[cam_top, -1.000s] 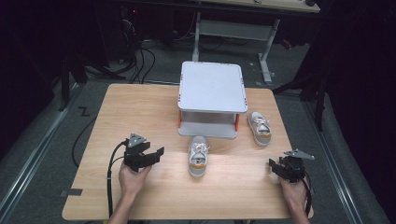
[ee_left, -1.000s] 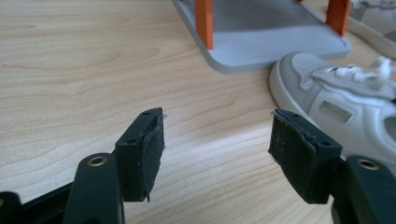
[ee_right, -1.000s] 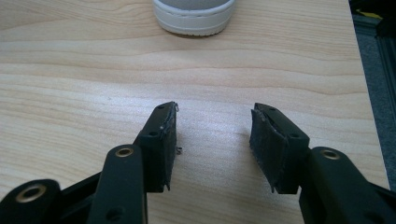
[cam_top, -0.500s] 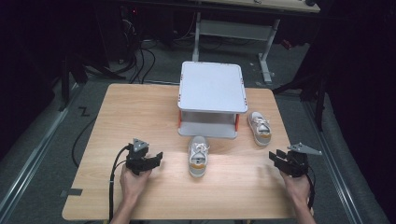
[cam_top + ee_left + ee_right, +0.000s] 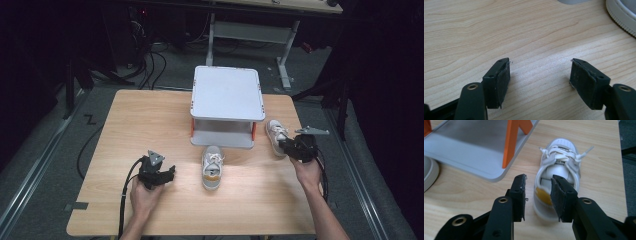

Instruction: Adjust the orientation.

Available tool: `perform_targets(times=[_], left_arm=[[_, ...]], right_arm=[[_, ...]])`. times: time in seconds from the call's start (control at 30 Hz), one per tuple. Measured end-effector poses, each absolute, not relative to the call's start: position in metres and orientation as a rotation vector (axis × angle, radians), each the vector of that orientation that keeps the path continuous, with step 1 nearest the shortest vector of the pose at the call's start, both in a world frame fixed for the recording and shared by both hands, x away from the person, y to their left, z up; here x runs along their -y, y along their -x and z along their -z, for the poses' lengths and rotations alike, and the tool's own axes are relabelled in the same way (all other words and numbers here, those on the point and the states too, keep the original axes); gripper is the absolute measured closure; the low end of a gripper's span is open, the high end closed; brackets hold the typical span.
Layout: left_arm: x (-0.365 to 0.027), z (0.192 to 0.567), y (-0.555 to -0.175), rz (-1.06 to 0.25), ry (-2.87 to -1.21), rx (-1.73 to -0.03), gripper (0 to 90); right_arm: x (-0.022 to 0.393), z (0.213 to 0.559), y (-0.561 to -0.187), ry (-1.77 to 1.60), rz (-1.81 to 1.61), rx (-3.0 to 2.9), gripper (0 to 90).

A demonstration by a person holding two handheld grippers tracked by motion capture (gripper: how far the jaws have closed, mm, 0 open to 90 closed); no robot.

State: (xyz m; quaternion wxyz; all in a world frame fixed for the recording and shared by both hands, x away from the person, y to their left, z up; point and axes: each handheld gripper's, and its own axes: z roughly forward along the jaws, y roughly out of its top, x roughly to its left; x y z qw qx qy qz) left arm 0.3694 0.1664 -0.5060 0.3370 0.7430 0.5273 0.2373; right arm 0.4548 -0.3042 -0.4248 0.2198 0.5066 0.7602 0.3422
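Two small white shoes lie on the wooden table (image 5: 140, 125). One shoe (image 5: 212, 166) lies in front of the grey two-tier shelf (image 5: 227, 92) with orange posts. The other shoe (image 5: 274, 132) (image 5: 559, 152) lies right of the shelf, toe pointing away. My right gripper (image 5: 285, 145) (image 5: 538, 180) hovers at this shoe's heel. Its jaws have just been closing and straddle the heel's left wall, with a gap still showing. My left gripper (image 5: 170, 173) (image 5: 540, 75) is open low over bare wood, left of the middle shoe's sole (image 5: 621, 12).
The shelf's lower tier (image 5: 474, 147) and an orange post (image 5: 510, 142) stand just left of the right shoe. The table's right edge (image 5: 300, 165) runs close beside the right hand. Desk legs and cables sit on the dark floor behind.
My right gripper has risen and moved forward from the front right of the table to the right shoe's heel, with its jaws narrower. My left gripper has sunk a little.
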Motion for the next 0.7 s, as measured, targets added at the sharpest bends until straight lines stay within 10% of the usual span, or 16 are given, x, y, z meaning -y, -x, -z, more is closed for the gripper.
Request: perform_targets(times=[0.7], left_arm=[[-0.166, 0.506, -0.370, -0.611, -1.940, -1.367, 30.4]], right_arm=[[0.291, 0.451, -0.497, -1.417, -0.820, -2.200, 79.3]])
